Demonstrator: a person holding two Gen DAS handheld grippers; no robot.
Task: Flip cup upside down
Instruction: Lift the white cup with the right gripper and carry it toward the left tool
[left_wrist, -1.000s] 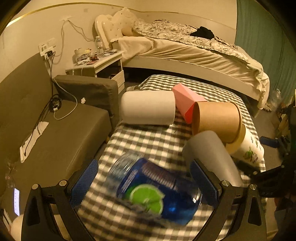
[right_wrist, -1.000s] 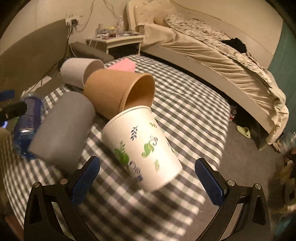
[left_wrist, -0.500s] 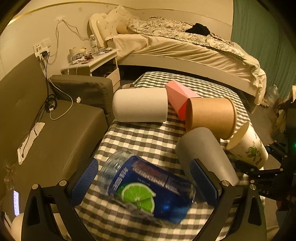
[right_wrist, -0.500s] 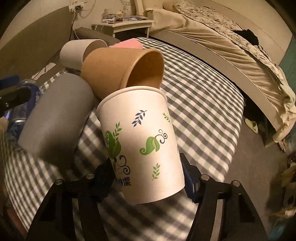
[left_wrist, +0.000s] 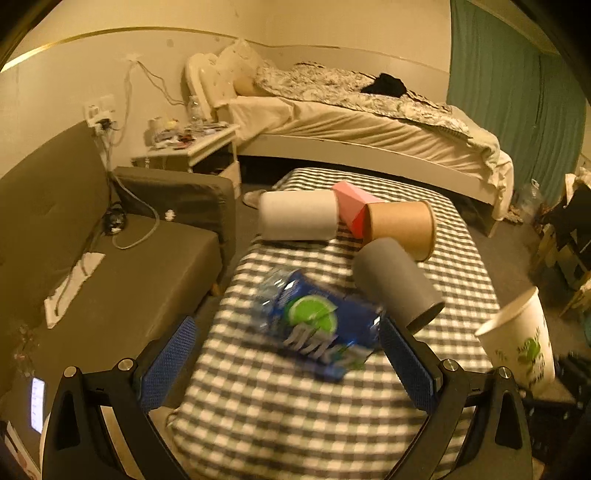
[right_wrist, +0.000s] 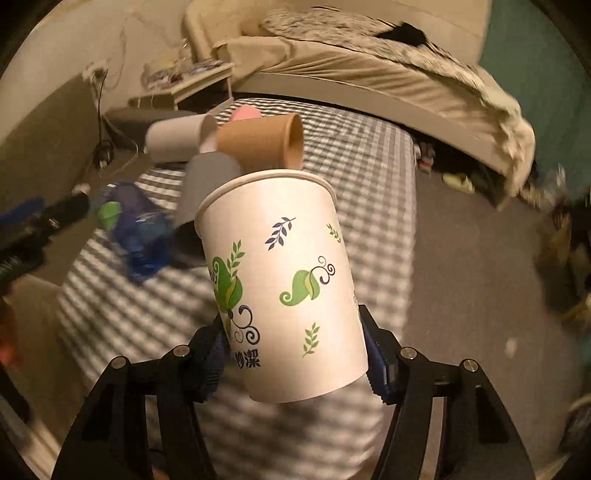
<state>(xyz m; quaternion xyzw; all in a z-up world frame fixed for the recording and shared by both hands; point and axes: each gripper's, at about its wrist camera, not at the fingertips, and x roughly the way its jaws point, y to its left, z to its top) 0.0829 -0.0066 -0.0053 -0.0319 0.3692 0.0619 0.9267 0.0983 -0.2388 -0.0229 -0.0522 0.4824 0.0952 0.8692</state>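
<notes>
My right gripper (right_wrist: 295, 356) is shut on a white paper cup with green leaf prints (right_wrist: 284, 280), held up off the checked table (right_wrist: 362, 184), rim up and tilted slightly left. The same cup shows at the right edge of the left wrist view (left_wrist: 521, 347), lifted beside the table. My left gripper (left_wrist: 286, 365) is open and empty, low over the near part of the checked table (left_wrist: 280, 406), just short of a blue lime-label bottle (left_wrist: 317, 321) lying on its side.
On the table lie a grey cup (left_wrist: 397, 284), a brown paper cup (left_wrist: 400, 227), a white cup (left_wrist: 297, 219) and a pink cup (left_wrist: 351, 203). A grey sofa (left_wrist: 110, 280) is left, a nightstand (left_wrist: 192, 147) and bed (left_wrist: 369, 122) behind.
My right gripper closed on the white leaf-print cup and lifted it off the table, away from the other cups. My left gripper drew back from the blue bottle, staying open.
</notes>
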